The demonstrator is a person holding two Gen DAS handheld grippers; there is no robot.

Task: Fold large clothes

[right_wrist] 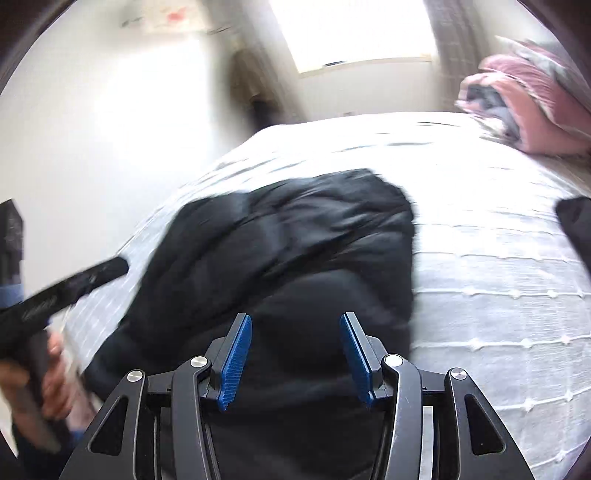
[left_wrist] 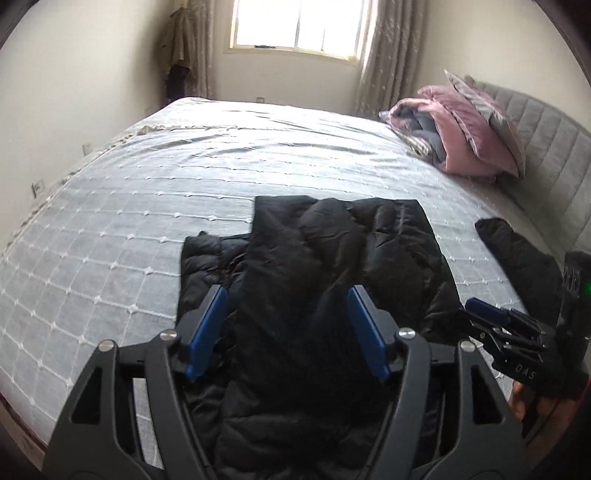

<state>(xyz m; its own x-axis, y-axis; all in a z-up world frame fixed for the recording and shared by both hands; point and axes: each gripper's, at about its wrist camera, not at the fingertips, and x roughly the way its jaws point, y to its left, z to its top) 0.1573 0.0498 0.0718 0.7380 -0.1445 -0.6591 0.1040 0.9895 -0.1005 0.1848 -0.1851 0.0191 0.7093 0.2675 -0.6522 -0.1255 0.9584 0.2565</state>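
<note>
A black puffer jacket (left_wrist: pixel 314 266) lies partly folded on the bed (left_wrist: pixel 184 173), one side turned over the middle. My left gripper (left_wrist: pixel 288 295) is open above its near part, with nothing between the blue pads. My right gripper (left_wrist: pixel 480 308) shows at the right edge of the left wrist view, beside the jacket's right edge. In the blurred right wrist view the jacket (right_wrist: pixel 295 240) fills the middle and the right gripper (right_wrist: pixel 295 321) is open above it, empty. The left gripper's body (right_wrist: pixel 74 284) shows at the far left there.
The bed has a grey quilted cover (right_wrist: pixel 498 295). A pink quilt bundle (left_wrist: pixel 469 133) leans on the grey headboard (left_wrist: pixel 546 147) at the far right. Another black garment (left_wrist: pixel 517 258) lies at the bed's right side. A window (left_wrist: pixel 299 26) and curtains stand behind.
</note>
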